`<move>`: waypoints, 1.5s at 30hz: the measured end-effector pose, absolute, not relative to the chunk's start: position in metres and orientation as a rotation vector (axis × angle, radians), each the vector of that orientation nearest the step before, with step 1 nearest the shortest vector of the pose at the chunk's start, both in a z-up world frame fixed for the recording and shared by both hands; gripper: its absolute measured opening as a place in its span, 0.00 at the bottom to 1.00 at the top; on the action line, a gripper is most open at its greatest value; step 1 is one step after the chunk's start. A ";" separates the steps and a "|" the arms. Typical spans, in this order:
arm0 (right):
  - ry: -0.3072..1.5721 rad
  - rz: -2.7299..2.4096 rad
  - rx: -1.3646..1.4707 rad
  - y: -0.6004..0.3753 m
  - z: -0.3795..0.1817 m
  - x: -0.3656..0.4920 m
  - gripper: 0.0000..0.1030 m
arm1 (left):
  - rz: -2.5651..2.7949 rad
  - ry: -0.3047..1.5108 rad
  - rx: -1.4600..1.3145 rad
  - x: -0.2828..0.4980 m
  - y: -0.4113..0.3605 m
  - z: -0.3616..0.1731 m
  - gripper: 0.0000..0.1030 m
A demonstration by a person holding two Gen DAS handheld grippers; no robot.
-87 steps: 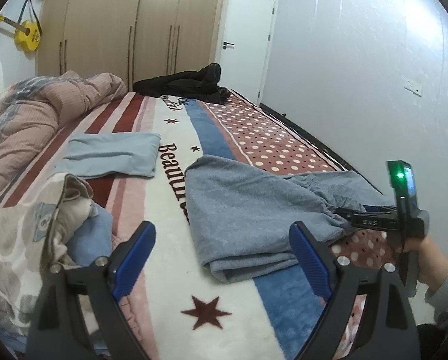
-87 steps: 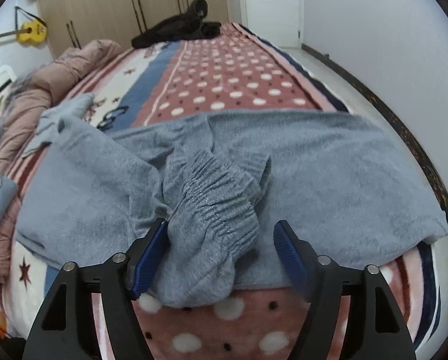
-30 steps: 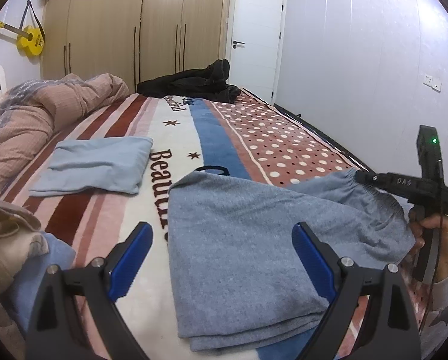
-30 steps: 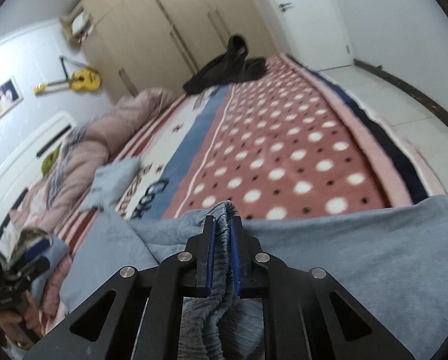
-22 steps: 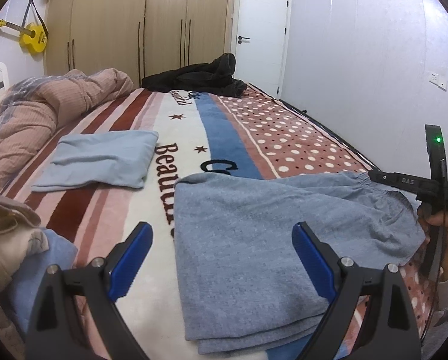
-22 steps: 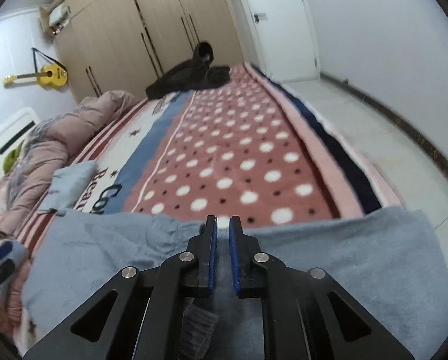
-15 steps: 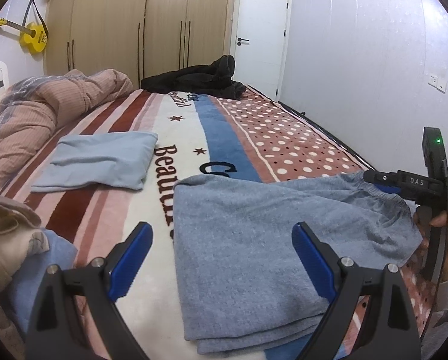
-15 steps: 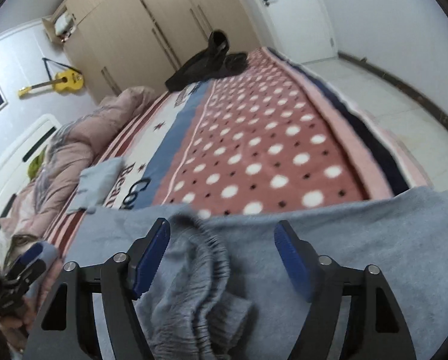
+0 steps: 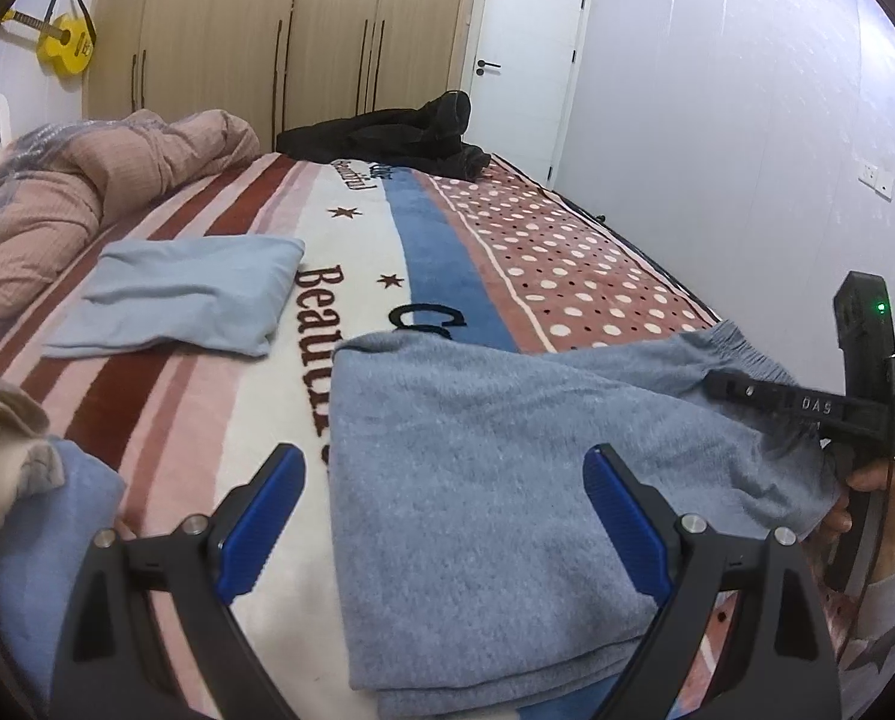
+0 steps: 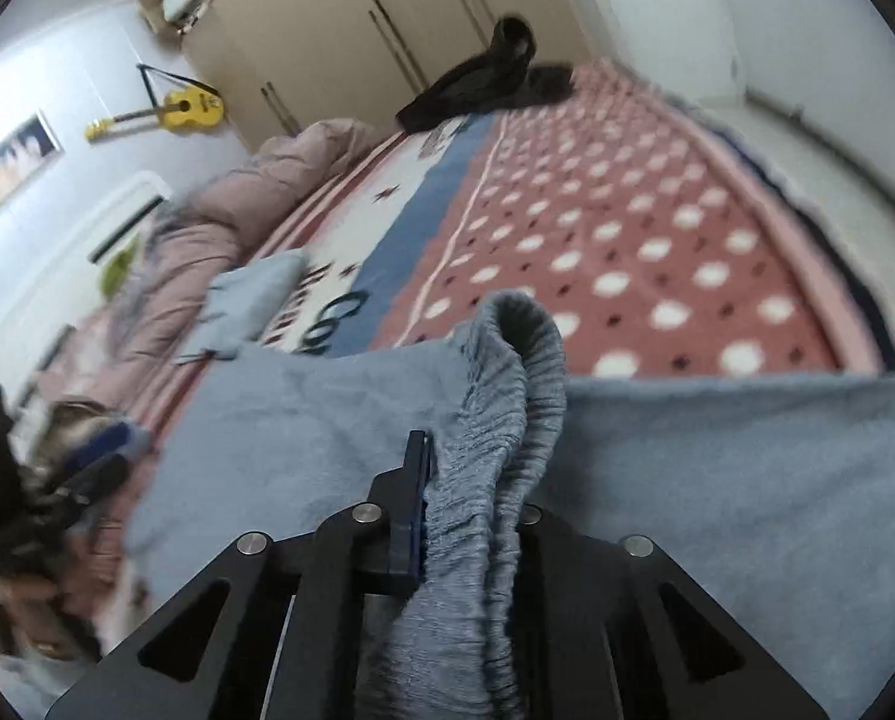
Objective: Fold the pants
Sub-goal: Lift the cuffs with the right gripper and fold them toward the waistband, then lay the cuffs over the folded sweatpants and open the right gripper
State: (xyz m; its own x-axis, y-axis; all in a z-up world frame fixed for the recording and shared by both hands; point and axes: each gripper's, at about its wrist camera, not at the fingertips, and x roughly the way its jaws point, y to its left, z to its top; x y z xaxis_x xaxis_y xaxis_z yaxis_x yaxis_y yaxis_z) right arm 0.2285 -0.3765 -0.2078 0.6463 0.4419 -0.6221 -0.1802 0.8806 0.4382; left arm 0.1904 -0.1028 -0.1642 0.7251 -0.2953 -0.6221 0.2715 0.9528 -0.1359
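Grey-blue fleece pants (image 9: 483, 480) lie spread on the patterned bed blanket (image 9: 363, 240), folded lengthwise, near edge toward me. My left gripper (image 9: 441, 510) is open and empty, hovering above the near part of the pants. My right gripper (image 10: 465, 480) is shut on the ribbed elastic hem of the pants (image 10: 507, 396), which bunches up between its jaws. In the left wrist view the right gripper (image 9: 807, 408) sits at the pants' right end, held by a hand.
A folded light-blue garment (image 9: 183, 294) lies on the blanket to the left. A pink quilt (image 9: 57, 204) is heaped at far left. Dark clothes (image 9: 399, 138) lie at the far end. More clothes (image 9: 21, 480) are piled near left. The wall (image 9: 747, 120) runs along the right.
My right gripper opened about half a second ago and has now shut again on the ribbed hem. The left gripper stayed open and nearly still above the pants.
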 end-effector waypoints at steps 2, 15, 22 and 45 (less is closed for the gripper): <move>0.754 0.304 0.416 -0.390 -0.204 0.226 0.04 | -0.311 0.693 -0.036 0.190 -0.102 -0.164 0.89; 0.797 0.108 0.329 -0.415 -0.193 0.209 0.50 | -0.323 0.759 -0.025 0.194 -0.102 -0.179 0.89; 0.837 0.173 0.325 -0.414 -0.219 0.155 0.53 | -0.260 0.792 0.037 0.189 -0.097 -0.201 0.89; 0.804 0.325 0.418 -0.369 -0.203 0.139 0.28 | -0.312 0.808 -0.045 0.176 -0.071 -0.208 0.13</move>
State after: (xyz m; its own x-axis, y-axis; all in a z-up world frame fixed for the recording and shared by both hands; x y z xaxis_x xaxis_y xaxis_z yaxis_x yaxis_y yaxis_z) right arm 0.1391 -0.3686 -0.2030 0.6524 0.4325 -0.6223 -0.1220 0.8704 0.4770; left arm 0.1760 -0.0706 -0.2079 0.6475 -0.2914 -0.7041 0.2571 0.9533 -0.1581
